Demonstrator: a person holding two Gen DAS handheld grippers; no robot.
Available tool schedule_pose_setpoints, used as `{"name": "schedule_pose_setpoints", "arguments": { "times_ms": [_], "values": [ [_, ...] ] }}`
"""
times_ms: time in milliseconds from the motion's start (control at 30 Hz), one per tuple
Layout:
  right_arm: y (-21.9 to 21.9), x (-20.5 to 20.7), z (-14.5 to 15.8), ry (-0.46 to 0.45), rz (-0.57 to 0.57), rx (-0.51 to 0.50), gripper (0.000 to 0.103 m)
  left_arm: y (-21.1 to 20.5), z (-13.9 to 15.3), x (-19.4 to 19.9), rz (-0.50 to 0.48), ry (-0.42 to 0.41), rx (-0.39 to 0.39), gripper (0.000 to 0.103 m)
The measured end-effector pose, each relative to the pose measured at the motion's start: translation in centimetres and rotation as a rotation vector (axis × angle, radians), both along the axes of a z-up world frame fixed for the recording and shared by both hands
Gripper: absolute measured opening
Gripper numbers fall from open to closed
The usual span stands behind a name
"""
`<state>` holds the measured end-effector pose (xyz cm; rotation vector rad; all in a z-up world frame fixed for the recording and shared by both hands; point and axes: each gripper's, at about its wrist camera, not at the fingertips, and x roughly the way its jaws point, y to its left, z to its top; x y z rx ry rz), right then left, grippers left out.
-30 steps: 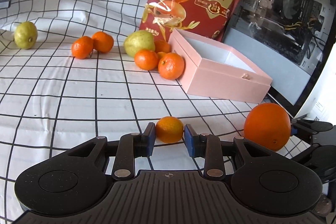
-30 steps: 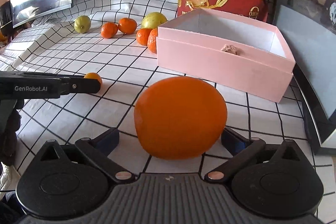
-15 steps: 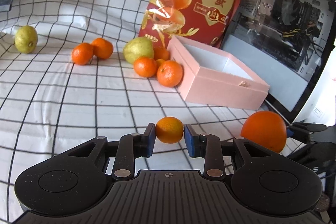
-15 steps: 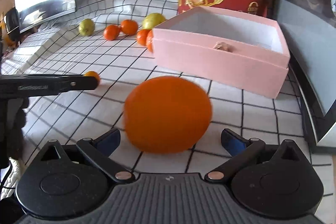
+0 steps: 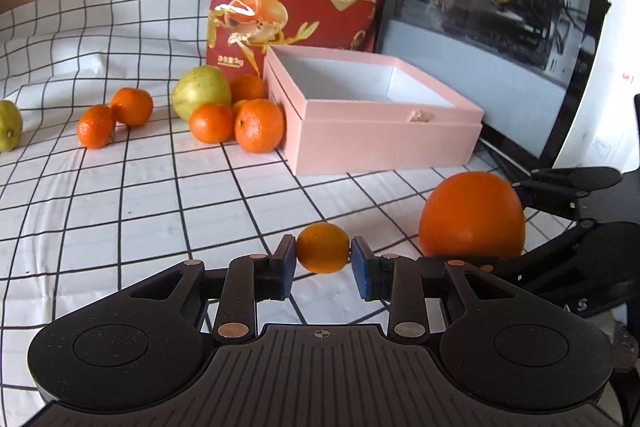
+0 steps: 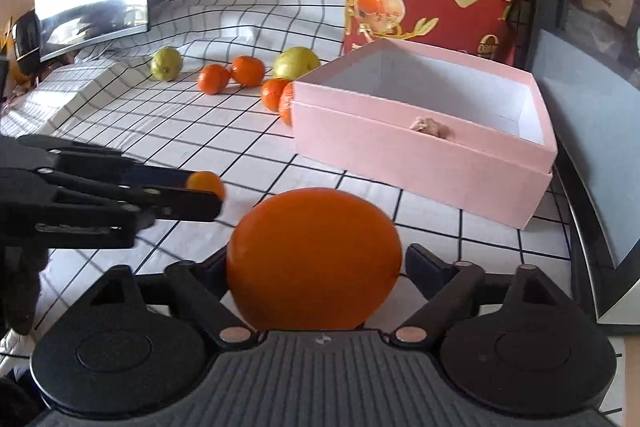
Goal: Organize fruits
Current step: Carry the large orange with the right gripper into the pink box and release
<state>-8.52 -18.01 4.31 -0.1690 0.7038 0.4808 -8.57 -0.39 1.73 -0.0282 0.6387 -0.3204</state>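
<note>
Currently my left gripper clamps a small mandarin; my right gripper, jaws just closing, straddles the large orange. Pink box holds no fruit.

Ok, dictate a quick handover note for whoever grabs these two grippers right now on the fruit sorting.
Left gripper: shut on the small mandarin.
Right gripper: jaws have just been closing around the big orange; a sliver of gap shows beside the right-hand pad, so not yet gripped.
Pink box: open, no fruit inside.
Left on the checked cloth: five mandarins and two green fruits beside the box.
Done: nothing boxed yet.
</note>
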Motion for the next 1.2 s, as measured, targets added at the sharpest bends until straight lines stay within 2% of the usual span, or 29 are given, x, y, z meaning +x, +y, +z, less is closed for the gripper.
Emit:
{"name": "schedule_pose_setpoints", "arguments": {
  "times_ms": [133,300,433,567,633,733,800,833,900,967,1033,1100,1200],
  "values": [
    [0.2,-0.7,0.2,-0.013,0.01,-0.022,0.081,-0.5,0.1,-0.2,-0.003,-0.01,0.028,0.035],
    [-0.2,-0.8,0.3,0.0,0.004,-0.008,0.08,-0.1,0.6,0.2,-0.009,-0.012,0.011,0.035],
    [-0.9,-0.6,1.0,-0.011,-0.029,0.024,0.08,1.1,2.2,1.3,-0.014,-0.041,-0.082,0.034],
    [-2.0,0.7,5.0,-0.068,-0.072,0.106,0.079,2.2,5.8,4.3,0.006,-0.108,-0.182,0.034],
    [-1.4,1.8,7.7,-0.146,-0.09,0.061,0.08,2.6,7.2,7.1,0.011,-0.097,-0.246,0.034],
    [-0.3,5.4,10.4,-0.186,-0.174,-0.028,0.08,3.0,8.5,11.5,0.028,-0.082,-0.336,0.035],
    [-0.1,8.4,10.8,-0.17,-0.246,-0.061,0.08,3.1,9.0,14.0,0.057,-0.088,-0.383,0.034],
    [-0.1,9.8,10.5,-0.159,-0.27,-0.074,0.08,2.7,9.2,15.5,0.052,-0.08,-0.379,0.034],
    [0.0,12.0,9.4,-0.126,-0.285,-0.118,0.08,1.5,9.0,18.4,-0.023,-0.009,-0.358,0.036],
    [-0.6,13.9,8.1,-0.073,-0.294,-0.1,0.08,0.6,8.4,20.3,-0.059,0.033,-0.354,0.036],
    [-2.0,15.3,7.0,0.016,-0.303,0.006,0.08,0.4,8.1,20.3,-0.029,-0.005,-0.307,0.036],
    [-3.0,16.4,5.9,0.104,-0.328,0.065,0.08,1.2,8.0,19.6,-0.028,-0.054,-0.291,0.036],
    [-2.9,17.4,4.3,0.186,-0.357,0.027,0.08,4.4,7.7,18.0,0.035,-0.1,-0.297,0.036]
  ]
}}
